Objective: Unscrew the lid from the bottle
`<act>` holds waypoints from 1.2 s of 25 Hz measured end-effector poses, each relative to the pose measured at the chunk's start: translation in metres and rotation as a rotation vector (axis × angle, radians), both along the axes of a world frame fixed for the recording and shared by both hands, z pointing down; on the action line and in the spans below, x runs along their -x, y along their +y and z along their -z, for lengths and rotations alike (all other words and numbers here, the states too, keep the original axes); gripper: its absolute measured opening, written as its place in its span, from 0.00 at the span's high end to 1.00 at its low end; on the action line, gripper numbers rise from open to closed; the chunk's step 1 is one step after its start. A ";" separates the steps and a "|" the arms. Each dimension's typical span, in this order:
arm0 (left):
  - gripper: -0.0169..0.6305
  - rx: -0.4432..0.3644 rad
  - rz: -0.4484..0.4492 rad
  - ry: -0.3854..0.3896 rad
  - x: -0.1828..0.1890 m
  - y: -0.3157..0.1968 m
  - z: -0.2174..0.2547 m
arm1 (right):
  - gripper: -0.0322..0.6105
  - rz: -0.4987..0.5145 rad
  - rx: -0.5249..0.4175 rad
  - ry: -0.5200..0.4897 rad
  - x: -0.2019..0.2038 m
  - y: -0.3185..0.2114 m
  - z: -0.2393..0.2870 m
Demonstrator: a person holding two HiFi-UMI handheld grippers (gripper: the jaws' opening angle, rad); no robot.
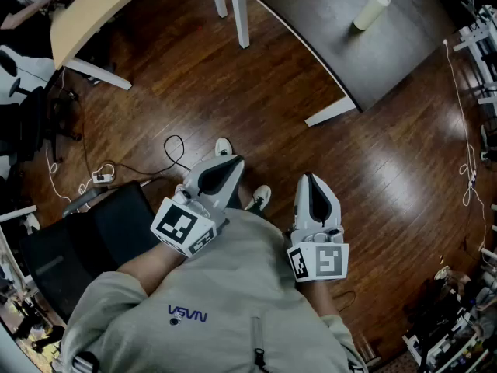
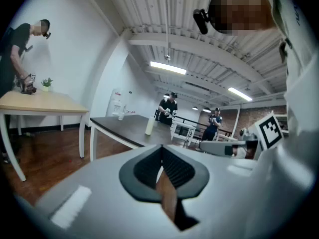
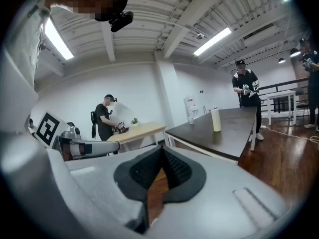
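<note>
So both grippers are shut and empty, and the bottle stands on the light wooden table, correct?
Not quite: the bottle stands on the dark table, as the head view shows. The left gripper and right gripper are indeed shut and empty.

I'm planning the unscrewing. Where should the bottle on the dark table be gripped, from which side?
Likely mid-body, coming in level from the near table edge: the bottle stands upright on the dark table, its straight round sides unobstructed. That leaves the top for the other jaws.
</note>
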State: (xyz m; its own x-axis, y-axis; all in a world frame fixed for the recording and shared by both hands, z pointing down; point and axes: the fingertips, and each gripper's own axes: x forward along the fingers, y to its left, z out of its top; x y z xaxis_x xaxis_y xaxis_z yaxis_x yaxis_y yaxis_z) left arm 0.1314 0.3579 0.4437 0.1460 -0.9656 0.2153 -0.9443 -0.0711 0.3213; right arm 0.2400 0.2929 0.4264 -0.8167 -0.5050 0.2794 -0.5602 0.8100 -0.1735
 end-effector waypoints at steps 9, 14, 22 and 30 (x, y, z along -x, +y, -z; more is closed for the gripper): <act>0.97 -0.028 -0.007 0.004 0.057 -0.044 0.006 | 0.95 0.024 -0.009 0.038 0.063 -0.036 0.003; 0.97 -0.100 0.035 -0.001 0.109 -0.061 0.028 | 0.95 0.032 -0.072 0.058 0.103 -0.052 0.027; 0.97 -0.180 0.052 0.016 0.167 -0.075 0.039 | 0.95 -0.001 -0.152 0.080 0.152 -0.075 0.054; 0.97 -0.182 0.111 -0.005 0.202 -0.074 0.043 | 0.95 0.001 -0.159 0.089 0.169 -0.095 0.059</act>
State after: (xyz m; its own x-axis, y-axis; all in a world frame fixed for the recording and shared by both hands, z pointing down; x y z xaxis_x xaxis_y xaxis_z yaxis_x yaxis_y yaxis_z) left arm -0.0703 0.2843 0.4003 0.0358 -0.9987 0.0366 -0.9510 -0.0228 0.3084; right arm 0.0711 0.1975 0.3672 -0.7932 -0.5474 0.2670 -0.5664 0.8241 0.0068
